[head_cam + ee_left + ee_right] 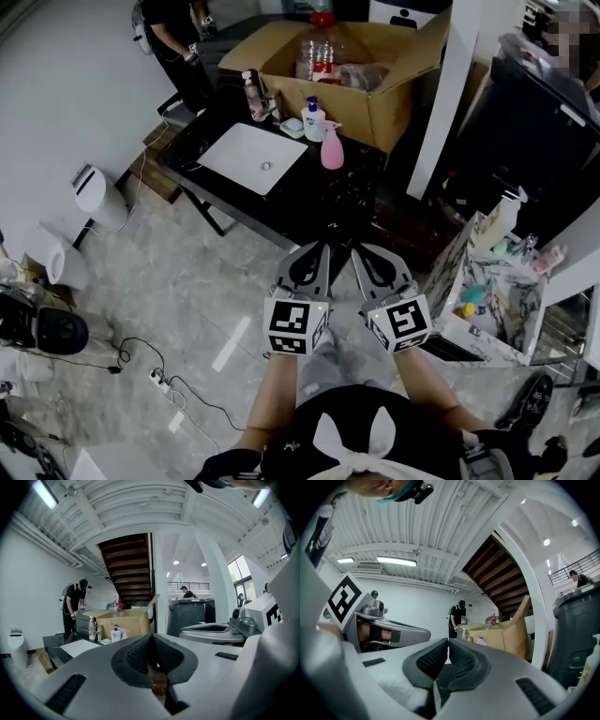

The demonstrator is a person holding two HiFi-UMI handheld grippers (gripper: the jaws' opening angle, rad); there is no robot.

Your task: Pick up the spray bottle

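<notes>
White bin (pixel 97 199): stands on the grey floor at the far left, well apart from the bench.
Person in black (pixel 174 37): at the far left corner of the bench, leaning over it; also seen in the left gripper view (pixel 75 603).
Basin (pixel 251 157): white and rectangular, set into the left part of the dark bench (pixel 319 202).
Left tool (pixel 319 251): held low before the near edge of the bench, pointing roughly level towards it. In the left gripper view (pixel 151 641) the ribbed pads meet at the tips. Nothing sits between them and they touch nothing.
Pump bottle (pixel 314 120): white with a blue head, upright just right of the basin's far corner.
Spray bottle (pixel 332 148): pink and upright on the bench, just beside the pump bottle on the near side. It is near the front wall of the box and well apart from both tools. In the left gripper view (pixel 123 633) it shows small above and left of the closed pads.
Right tool (pixel 361 255): just beside the left tool, pointing the same way. In the right gripper view (pixel 448 644) the pads are drawn together with only a hairline between them. It is empty and rests on nothing.
Cardboard box (pixel 384 89): open on the far right of the bench, with a clear red-capped bottle (pixel 322 47) inside.
Marbled crate (pixel 448 281): on the floor right of the tools, holding small bottles.
</notes>
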